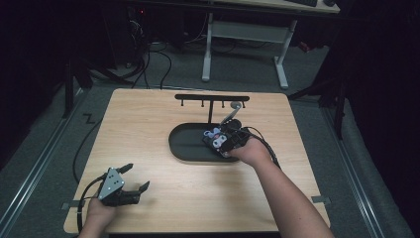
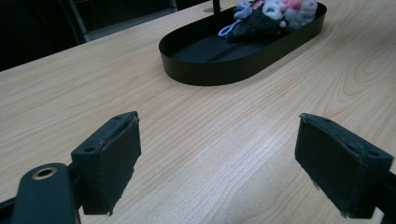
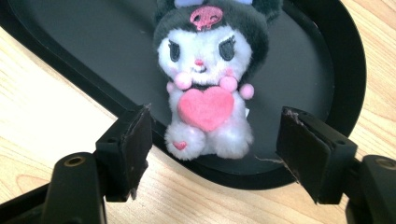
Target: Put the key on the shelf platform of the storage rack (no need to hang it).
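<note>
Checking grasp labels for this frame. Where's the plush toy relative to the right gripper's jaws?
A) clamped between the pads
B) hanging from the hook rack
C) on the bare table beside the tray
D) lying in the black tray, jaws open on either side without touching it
D: in the right gripper view the plush toy lies in the black tray, and the right gripper has both pads clear of it.
</note>
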A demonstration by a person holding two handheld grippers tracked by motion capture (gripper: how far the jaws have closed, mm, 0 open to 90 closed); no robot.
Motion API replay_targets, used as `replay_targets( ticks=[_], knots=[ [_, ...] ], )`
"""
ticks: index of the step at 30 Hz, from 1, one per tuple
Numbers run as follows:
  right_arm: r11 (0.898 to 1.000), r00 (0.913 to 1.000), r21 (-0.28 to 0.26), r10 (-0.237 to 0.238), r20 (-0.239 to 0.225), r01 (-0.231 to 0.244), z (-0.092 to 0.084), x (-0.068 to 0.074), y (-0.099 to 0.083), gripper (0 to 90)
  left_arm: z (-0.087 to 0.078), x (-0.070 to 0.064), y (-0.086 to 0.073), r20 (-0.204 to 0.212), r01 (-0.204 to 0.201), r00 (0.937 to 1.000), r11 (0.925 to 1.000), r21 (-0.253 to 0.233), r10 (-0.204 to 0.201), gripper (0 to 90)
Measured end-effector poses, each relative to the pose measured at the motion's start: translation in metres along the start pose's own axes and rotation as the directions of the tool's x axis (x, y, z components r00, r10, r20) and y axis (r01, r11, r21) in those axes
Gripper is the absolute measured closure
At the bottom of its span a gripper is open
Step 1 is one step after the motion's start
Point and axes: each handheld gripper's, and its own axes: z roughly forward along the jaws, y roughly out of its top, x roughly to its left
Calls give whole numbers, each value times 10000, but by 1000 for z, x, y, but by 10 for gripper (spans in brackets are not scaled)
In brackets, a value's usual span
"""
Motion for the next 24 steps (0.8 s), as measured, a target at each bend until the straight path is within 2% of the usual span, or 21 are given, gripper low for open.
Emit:
replay_targets(
  ticks=[3,4,6,8,9,12,16,20,23,24],
  knots=[
    [9999,9999,86,142,22,-142,0,2,0,237,0,0,0,16,0,10000,10000,-22,0,150],
    [9999,9999,8,-131,64,131,0,1,0,229,0,0,0,22,10,10000,10000,-31,-10,150],
    [10000,9999,13,-31,118,31,-2,3,-2,205,0,0,0,9,17,10000,10000,-45,-17,150],
    [9997,9997,-145,-199,127,201,-3,1,-4,189,-1,0,0,56,-18,10000,10000,-39,18,150],
    [9998,9999,-187,-81,89,82,-3,0,-6,183,-1,0,0,51,-13,10000,10000,-41,14,150],
    [9998,10000,-193,36,87,-34,-4,-1,-12,181,0,0,0,92,-46,9999,10000,-30,46,150],
    [9996,9994,-240,-150,296,158,-3,-2,-19,158,2,0,0,104,-8,9999,10000,23,7,150],
    [9997,10000,-256,49,74,-47,-3,-3,-28,152,1,-1,0,140,-20,9999,10000,47,20,150],
    [9993,9995,-325,-174,261,183,-4,-2,-35,147,2,-1,0,125,21,9999,10000,14,-21,150],
    [9992,9999,-396,-23,134,28,-5,-2,-38,148,2,-1,0,153,9,9999,10000,36,-9,150]
  ],
)
